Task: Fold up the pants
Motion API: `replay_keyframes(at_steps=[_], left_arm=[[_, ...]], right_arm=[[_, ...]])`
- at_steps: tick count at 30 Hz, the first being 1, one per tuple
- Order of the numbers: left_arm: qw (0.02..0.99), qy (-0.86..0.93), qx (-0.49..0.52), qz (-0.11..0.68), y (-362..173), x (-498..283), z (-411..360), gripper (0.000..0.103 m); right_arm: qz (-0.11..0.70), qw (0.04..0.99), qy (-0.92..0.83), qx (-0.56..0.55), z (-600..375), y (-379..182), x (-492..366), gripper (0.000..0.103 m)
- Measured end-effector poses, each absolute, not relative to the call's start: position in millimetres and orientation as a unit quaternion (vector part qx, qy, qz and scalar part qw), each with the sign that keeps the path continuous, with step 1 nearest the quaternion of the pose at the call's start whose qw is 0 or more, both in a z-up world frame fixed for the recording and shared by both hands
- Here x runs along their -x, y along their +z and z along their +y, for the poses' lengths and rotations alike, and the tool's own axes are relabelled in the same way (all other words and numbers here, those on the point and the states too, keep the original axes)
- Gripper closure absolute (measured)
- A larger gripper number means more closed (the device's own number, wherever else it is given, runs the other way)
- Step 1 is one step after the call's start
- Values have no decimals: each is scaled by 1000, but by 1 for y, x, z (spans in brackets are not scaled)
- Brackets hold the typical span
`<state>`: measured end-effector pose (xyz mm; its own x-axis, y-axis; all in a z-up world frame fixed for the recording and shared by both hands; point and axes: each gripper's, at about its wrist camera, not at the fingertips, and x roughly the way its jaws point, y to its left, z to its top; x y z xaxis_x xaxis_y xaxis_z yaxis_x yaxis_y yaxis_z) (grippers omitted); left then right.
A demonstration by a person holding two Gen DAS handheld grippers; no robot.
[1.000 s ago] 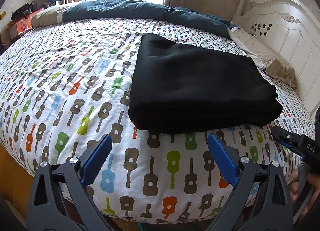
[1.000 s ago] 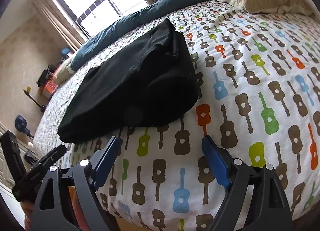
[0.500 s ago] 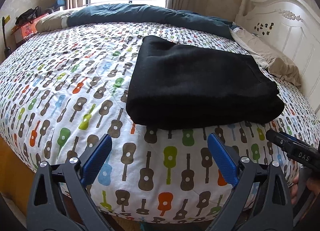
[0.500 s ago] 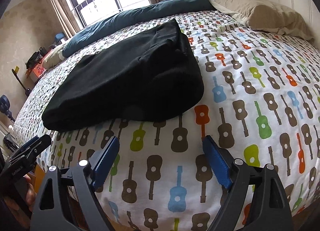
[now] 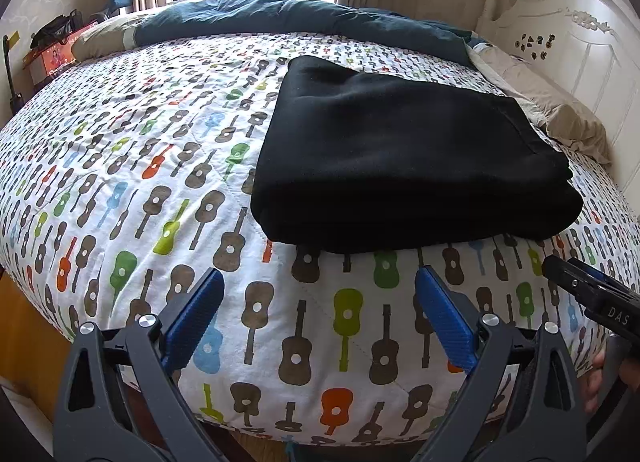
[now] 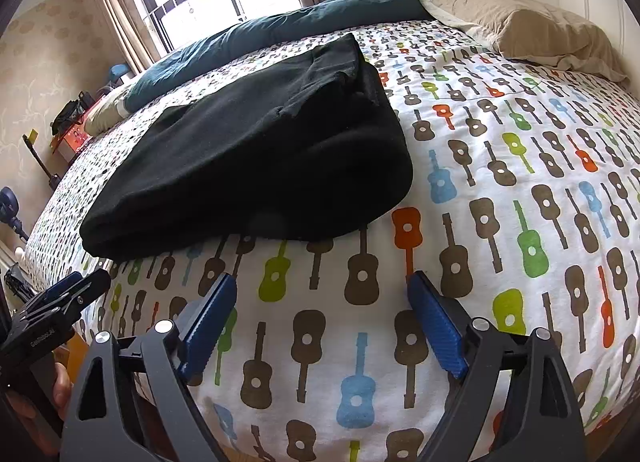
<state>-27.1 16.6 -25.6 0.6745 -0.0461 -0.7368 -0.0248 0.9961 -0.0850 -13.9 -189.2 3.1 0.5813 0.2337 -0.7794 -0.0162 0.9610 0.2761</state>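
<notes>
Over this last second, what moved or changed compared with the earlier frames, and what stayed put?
Only the viewpoints shifted: the left gripper pulled back slightly, and the right gripper levelled out of its tilt. Nothing was gripped or released. Both stay open and empty above the guitar-print bedspread, and the folded black pants lie unchanged.

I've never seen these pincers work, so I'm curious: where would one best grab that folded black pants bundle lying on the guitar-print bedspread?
Probably the thick rounded fold edge nearest the grippers, approached low from the bed's front side. The folded black pants lie flat on the guitar-print bedspread, and that edge bulges up, giving the open left gripper or right gripper layers to pinch.
</notes>
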Motion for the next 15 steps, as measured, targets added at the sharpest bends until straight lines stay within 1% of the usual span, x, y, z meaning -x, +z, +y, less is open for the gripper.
replay_keyframes(at_steps=[15], left_arm=[[915, -6, 45, 401, -26, 25, 17, 7]], right_arm=[[453, 882, 70, -109, -186, 2, 15, 16]])
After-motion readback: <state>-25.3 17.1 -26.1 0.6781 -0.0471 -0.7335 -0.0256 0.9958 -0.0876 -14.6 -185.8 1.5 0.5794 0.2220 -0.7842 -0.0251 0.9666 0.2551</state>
